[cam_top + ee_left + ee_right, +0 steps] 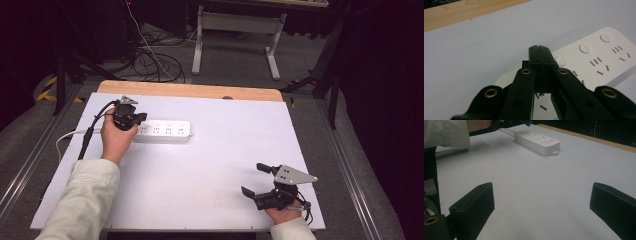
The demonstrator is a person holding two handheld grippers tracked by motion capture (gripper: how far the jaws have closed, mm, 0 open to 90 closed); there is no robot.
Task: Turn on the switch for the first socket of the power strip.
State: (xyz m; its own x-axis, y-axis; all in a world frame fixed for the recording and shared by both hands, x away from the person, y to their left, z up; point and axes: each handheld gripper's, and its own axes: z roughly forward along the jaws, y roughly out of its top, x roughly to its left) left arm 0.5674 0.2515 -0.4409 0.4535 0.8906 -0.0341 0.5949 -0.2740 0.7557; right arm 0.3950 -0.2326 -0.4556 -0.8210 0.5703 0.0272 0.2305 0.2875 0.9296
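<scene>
Power strip (596,60) under closed left claw (539,48)

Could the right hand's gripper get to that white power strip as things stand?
Probably yes: bare table lies between the open right gripper and the power strip, though the left gripper is at the strip's near end.

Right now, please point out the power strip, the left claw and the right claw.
power strip (165,130): high view, middle of its white top face.
left claw (539,53): left gripper view, where its closed tips meet.
right claw (256,179): high view, gap between its open tips.
</scene>
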